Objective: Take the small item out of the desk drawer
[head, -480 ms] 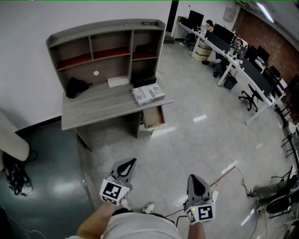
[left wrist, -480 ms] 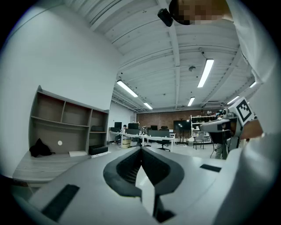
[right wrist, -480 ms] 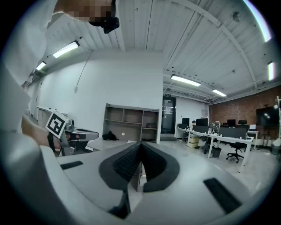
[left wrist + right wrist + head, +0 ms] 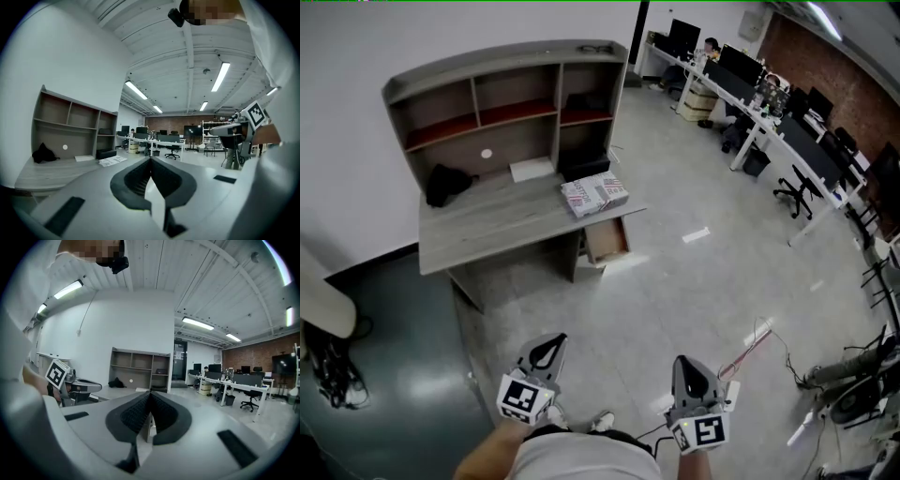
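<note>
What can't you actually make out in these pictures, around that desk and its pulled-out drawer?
Inside of the drawer: head view, too far and small to tell whether anything lies in it.
The drawer, left gripper view: hidden behind the body of the left hand-held gripper.
The dark heap on the desk: too small in every view to identify.
Print on the patterned box: too small to read.

The grey wood-grain bench looks matt and lightly textured; the pale grey floor is smooth and glossy.
</note>
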Action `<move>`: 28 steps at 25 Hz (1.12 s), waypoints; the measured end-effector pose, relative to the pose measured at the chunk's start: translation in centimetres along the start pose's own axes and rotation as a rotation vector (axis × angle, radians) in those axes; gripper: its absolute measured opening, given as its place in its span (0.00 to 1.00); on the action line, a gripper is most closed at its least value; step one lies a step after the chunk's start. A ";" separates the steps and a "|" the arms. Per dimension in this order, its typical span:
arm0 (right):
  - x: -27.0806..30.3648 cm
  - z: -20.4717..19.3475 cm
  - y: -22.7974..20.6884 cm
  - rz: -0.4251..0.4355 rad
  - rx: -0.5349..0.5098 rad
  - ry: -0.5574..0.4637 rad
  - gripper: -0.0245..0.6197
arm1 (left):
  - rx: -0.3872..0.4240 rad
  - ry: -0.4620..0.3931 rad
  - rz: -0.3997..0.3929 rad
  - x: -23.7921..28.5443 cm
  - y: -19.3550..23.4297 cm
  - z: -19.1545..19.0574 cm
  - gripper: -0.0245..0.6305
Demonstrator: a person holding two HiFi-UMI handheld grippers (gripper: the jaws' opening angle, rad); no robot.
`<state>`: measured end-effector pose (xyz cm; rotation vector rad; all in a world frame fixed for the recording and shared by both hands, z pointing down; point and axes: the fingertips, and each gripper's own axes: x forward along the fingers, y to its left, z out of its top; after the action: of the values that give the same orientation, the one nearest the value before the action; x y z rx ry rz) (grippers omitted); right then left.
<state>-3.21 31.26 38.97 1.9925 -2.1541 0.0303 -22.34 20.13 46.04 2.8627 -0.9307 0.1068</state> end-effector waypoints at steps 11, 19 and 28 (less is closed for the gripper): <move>0.4 -2.5 0.6 -0.065 0.038 0.063 0.07 | 0.003 0.058 -0.061 1.9 2.1 -4.0 0.07; 7.3 -4.3 -6.1 -0.032 0.075 0.018 0.07 | 0.029 0.071 -0.026 8.8 2.8 -4.2 0.07; 18.6 -2.8 -19.9 0.122 0.081 -0.040 0.07 | 0.076 0.092 0.097 23.3 2.7 -1.0 0.07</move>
<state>15.58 11.62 42.29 1.9168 -2.3321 0.0995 -5.09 4.59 49.82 2.8522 -1.0693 0.2866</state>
